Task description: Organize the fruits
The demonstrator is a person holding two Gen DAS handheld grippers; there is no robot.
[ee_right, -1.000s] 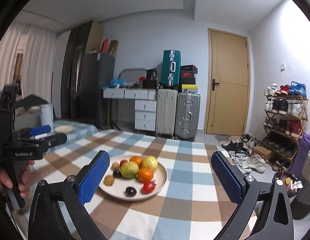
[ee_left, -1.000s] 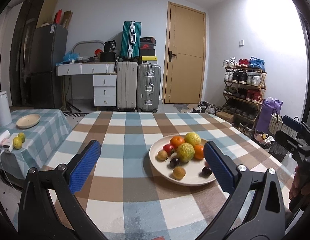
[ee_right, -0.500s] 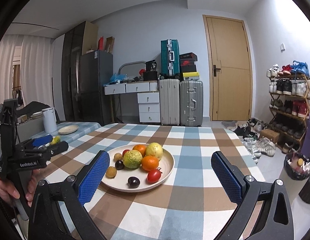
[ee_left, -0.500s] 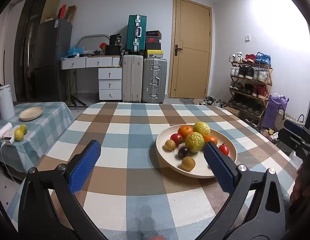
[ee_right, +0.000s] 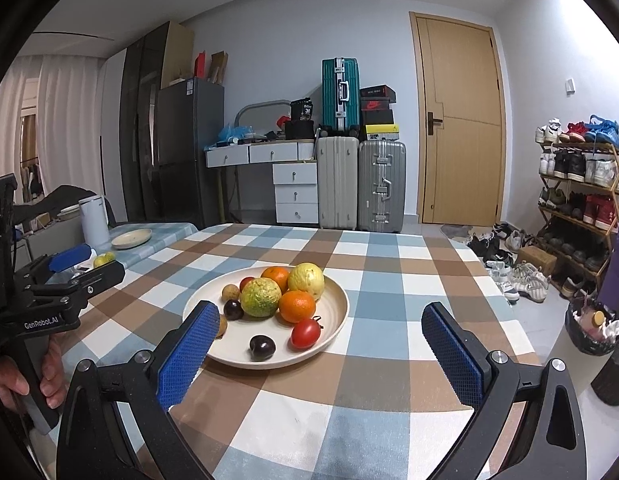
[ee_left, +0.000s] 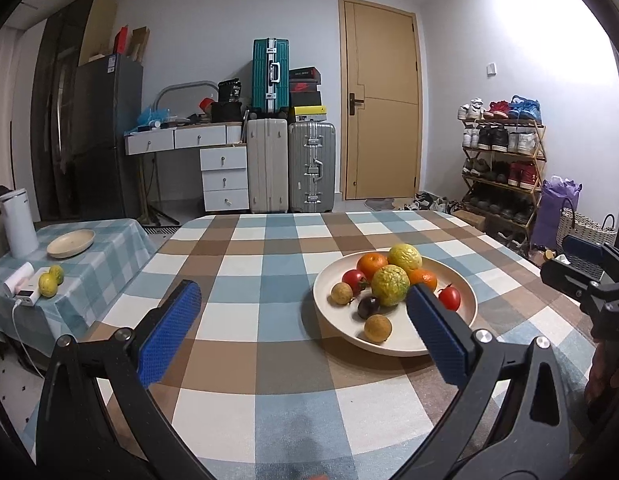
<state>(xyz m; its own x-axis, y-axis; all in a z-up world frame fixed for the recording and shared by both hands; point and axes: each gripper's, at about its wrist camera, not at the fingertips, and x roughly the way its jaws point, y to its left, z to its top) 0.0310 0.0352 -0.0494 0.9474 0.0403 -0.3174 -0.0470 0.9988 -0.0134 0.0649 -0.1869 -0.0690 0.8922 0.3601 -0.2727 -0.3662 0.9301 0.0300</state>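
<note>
A cream plate [ee_left: 467,308] [ee_right: 337,300] on the checked table holds several fruits: two oranges [ee_right: 296,306], two bumpy yellow-green fruits [ee_left: 390,290] [ee_right: 261,297], red tomatoes [ee_right: 305,333] [ee_left: 449,297], dark plums [ee_right: 262,347] and small brown fruits [ee_left: 377,328]. My left gripper [ee_left: 301,326] stands open above the table, to the near left of the plate, its right pad overlapping the plate's front. My right gripper [ee_right: 321,344] is open too, just in front of the plate, holding nothing.
A low side table [ee_left: 105,252] at the left carries an empty cream plate [ee_left: 70,243], two yellow-green fruits [ee_left: 50,280], a white canister [ee_left: 18,222] and a small white device. Suitcases [ee_left: 289,168], a desk, a door and a shoe rack [ee_left: 501,172] stand behind.
Both grippers have come closer to the plate and lower toward the table; the plate looks bigger in both views. Both stayed open and no fruit has moved.
</note>
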